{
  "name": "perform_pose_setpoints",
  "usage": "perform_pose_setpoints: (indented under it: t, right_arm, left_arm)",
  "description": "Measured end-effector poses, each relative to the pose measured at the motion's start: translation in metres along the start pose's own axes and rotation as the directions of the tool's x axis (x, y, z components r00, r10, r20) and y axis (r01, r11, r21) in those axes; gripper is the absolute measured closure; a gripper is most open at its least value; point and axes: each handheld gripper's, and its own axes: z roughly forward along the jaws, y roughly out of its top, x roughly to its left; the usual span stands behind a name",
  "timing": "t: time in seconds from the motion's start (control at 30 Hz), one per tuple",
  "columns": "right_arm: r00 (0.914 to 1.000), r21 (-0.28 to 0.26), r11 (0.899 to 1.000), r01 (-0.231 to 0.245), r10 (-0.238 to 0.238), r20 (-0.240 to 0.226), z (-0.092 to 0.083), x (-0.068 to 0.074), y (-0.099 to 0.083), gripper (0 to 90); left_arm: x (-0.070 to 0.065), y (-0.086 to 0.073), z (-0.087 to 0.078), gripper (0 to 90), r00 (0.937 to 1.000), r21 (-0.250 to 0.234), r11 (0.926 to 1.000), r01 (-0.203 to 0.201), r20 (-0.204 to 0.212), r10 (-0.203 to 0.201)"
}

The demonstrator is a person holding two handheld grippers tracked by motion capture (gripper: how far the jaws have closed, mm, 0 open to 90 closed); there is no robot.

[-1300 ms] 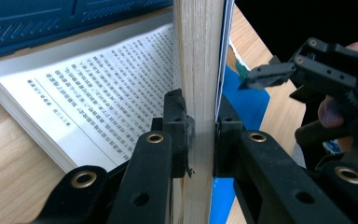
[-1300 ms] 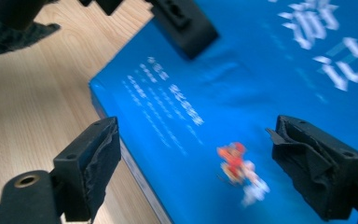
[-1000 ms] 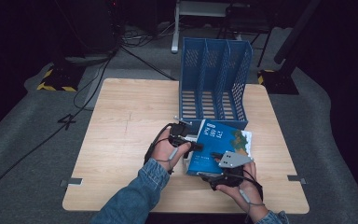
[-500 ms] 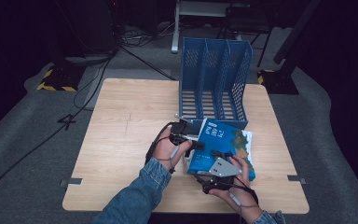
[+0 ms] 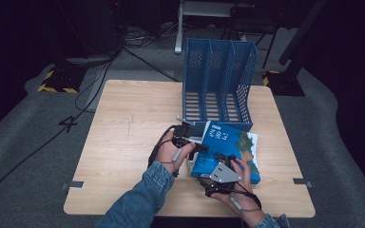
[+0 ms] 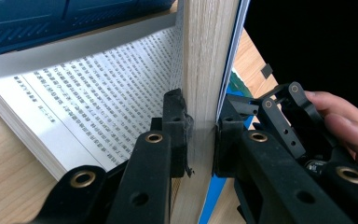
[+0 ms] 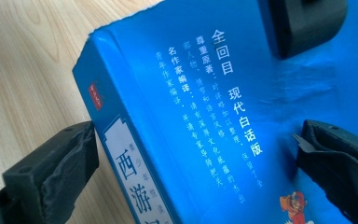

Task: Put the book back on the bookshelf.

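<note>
A thick blue book (image 5: 233,142) lies in front of the blue file holder (image 5: 218,80), partly opened. My left gripper (image 5: 197,147) is at its left edge. In the left gripper view this gripper (image 6: 200,135) is shut on the raised cover and a wad of pages (image 6: 209,56), with a printed page (image 6: 98,93) lying open beside them. My right gripper (image 5: 220,159) is at the book's near edge. Its jaws have just been opening and now stand wide, straddling the spine corner of the book (image 7: 191,84) without pressing on it.
The wooden table (image 5: 133,118) has bare room on its left half. The file holder stands upright at the back, its slots facing the book. One jaw of the left gripper (image 7: 307,23) rests on the cover at the top of the right gripper view.
My right gripper has shifted a little left and down along the book's near edge, and its jaws have spread wider. The left gripper and the raised pages have stayed put.
</note>
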Motion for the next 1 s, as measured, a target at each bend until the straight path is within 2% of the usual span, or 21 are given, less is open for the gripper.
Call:
perform_pose_setpoints:
  t: [0.13,0.23,0.4,0.53,0.6,0.7,0.83,0.93,1.0]
  right_arm:
    - [0.9976,0.032,0.999,0.042,-0.044,0.053,0.002,0.006,0.000,0.1]
    - [0.9967,0.040,0.998,0.049,-0.052,0.063,0.003,0.005,0.000,0.0]
    - [0.9949,0.033,0.996,0.082,-0.084,0.056,0.005,0.004,-0.002,0.0]
    - [0.9937,0.014,0.994,0.104,-0.105,0.039,0.011,0.003,-0.009,0.0]
    - [0.9880,0.007,0.990,0.144,-0.144,0.054,0.014,0.003,-0.012,0.2]
    - [0.9828,0.007,0.986,0.169,-0.169,0.074,0.015,0.002,-0.013,0.2]
    - [0.9722,0.006,0.979,0.205,-0.204,0.115,0.019,0.003,-0.017,0.1]
    - [0.9679,-0.004,0.976,0.219,-0.217,0.127,0.022,0.001,-0.023,0.1]
    - [0.9679,-0.013,0.976,0.219,-0.216,0.129,0.023,0.000,-0.024,0.1]
  left_arm:
    - [-0.001,-0.002,0.003,79.3,1.0000,0.003,1.0000,0.004,0.003,-0.004]
    - [-0.002,-0.002,0.003,79.3,1.0000,-0.004,1.0000,0.005,0.001,-0.005]
    - [-0.001,-0.003,0.005,79.0,0.9999,0.000,1.0000,-0.004,-0.017,0.004]
    - [0.003,-0.005,0.009,78.0,0.9993,0.002,0.9999,0.016,-0.035,-0.016]
    - [0.004,-0.006,0.009,78.0,0.9991,-0.006,0.9994,0.034,-0.025,-0.034]
    - [0.004,-0.007,0.009,77.9,0.9990,-0.014,0.9989,0.045,-0.006,-0.045]
    - [0.002,-0.008,0.014,77.9,0.9990,-0.017,0.9992,0.035,-0.026,-0.036]
    - [0.002,-0.009,0.016,77.9,0.9988,-0.020,0.9993,0.031,-0.037,-0.032]
    - [0.003,-0.009,0.016,77.8,0.9989,-0.019,0.9993,0.031,-0.034,-0.032]
